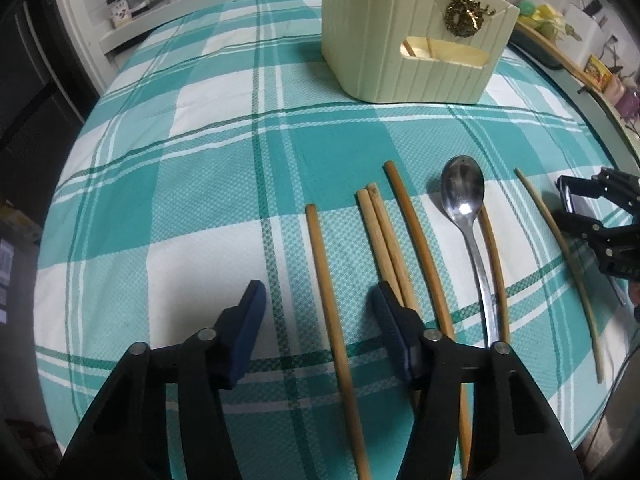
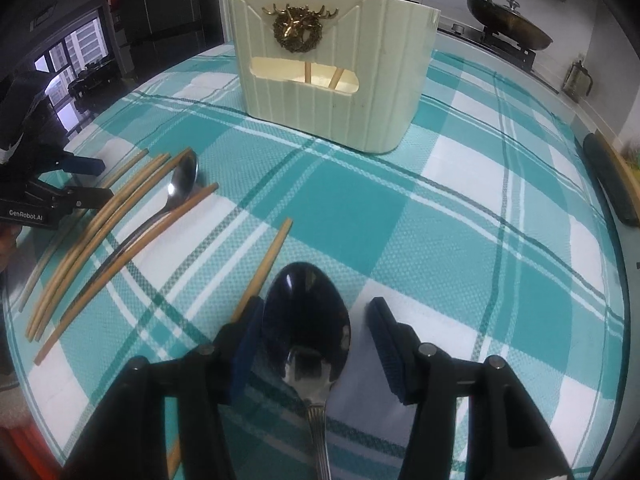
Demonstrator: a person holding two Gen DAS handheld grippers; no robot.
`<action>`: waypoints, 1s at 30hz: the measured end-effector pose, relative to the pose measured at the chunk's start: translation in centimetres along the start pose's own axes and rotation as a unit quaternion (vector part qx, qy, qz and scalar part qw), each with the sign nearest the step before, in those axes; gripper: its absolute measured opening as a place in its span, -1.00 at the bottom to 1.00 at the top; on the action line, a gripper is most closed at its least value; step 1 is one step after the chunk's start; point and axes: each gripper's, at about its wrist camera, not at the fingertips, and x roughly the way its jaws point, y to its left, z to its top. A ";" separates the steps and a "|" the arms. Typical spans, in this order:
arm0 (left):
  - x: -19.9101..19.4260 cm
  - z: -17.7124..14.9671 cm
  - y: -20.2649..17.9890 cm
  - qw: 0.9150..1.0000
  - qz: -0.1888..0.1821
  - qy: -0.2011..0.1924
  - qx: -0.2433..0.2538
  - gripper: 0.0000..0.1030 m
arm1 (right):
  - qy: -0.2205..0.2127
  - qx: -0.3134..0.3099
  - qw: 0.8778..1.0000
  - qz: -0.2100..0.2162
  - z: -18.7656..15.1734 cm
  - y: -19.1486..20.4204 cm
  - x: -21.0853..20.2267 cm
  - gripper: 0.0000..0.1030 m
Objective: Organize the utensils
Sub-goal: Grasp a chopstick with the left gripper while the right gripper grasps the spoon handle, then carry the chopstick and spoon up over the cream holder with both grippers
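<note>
Partly hidden: chopsticks [image 1: 394, 258] behind left hand-held gripper [image 1: 320, 300] finger

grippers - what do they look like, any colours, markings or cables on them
Both are the same build: the left gripper and right gripper have matte black plastic linkage arms with round silver pivot pins, ending in dark blue ribbed pads. The right wrist view shows white "GenRobot.AI" lettering on the left one's body. No cables clearly visible.

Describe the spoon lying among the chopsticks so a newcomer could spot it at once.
Start at the cream holder on the checked cloth. Nearer the camera lies a row of chopsticks. The spoon lies among them, bowl toward the holder, the only shiny metal piece among wooden sticks.
</note>
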 end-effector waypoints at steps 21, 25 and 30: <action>-8.3 -1.0 2.3 0.992 -0.014 -0.107 -0.061 -0.92 | -0.084 0.069 0.994 0.001 -1.4 -0.9 -7.2 -0.19; -12.1 -1.1 2.7 0.986 -0.034 -0.143 -0.073 -0.92 | -0.118 0.075 0.990 0.012 -1.5 -0.6 -11.0 -0.19; -17.0 -1.5 3.1 0.974 -0.071 -0.195 -0.087 -0.92 | -0.160 0.078 0.984 0.018 -2.1 0.1 -15.3 -0.19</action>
